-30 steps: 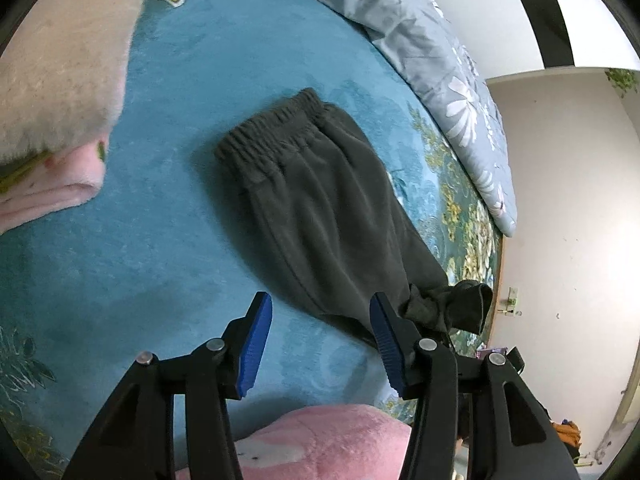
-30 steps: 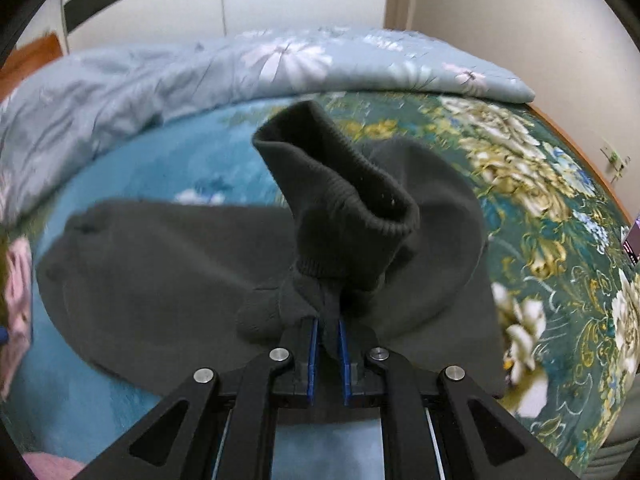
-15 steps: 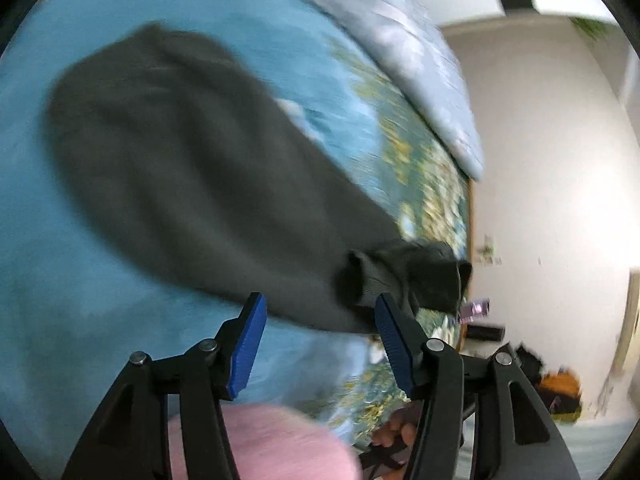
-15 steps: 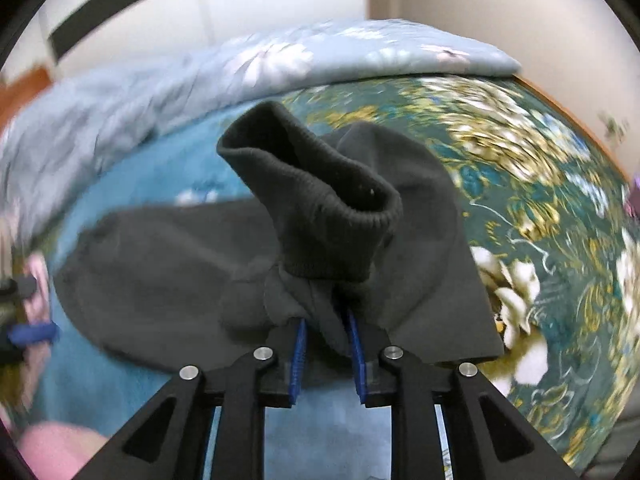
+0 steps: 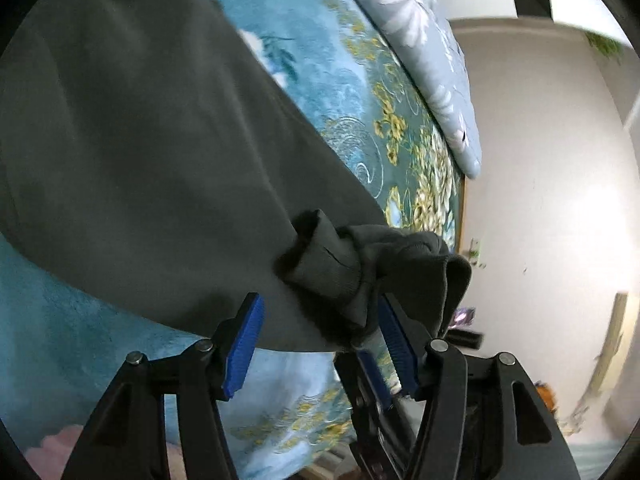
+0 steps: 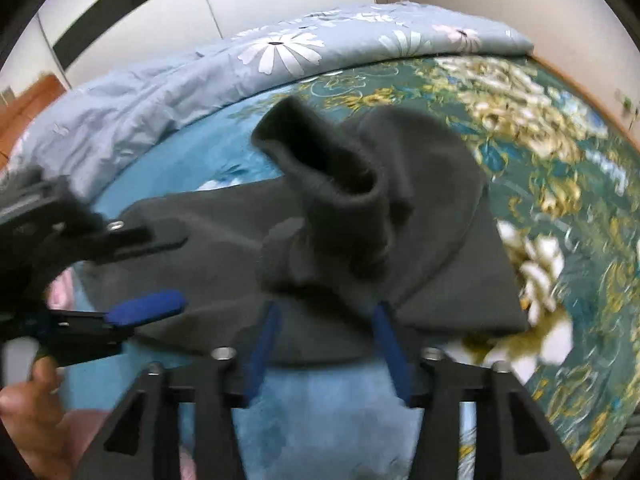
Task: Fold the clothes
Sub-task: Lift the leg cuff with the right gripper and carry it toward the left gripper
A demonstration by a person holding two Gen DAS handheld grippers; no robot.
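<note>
Dark grey trousers [image 5: 140, 140] lie flat on the blue floral bedspread [image 5: 352, 92]. Their ribbed cuff [image 5: 352, 264] is bunched and stands up at the near end. My left gripper [image 5: 320, 340] is open, with the cuff just above its right finger and the leg's edge between the pads. In the right wrist view the cuff [image 6: 332, 184] stands up over my right gripper [image 6: 328, 344], whose jaws are spread wide with cloth lying loose between them. The left gripper [image 6: 168, 272] comes in from the left, held by a hand [image 6: 32, 420].
A grey-blue daisy-print duvet [image 6: 280, 48] lies along the far side of the bed. Pink cloth [image 5: 52, 452] shows at the near left. The bed's wooden edge [image 6: 580, 88] and a white wall [image 5: 540, 160] are on the right.
My right gripper has opened from shut on the cuff to wide apart. The left gripper has swung from the waistband end to the cuff, close beside the right one.
</note>
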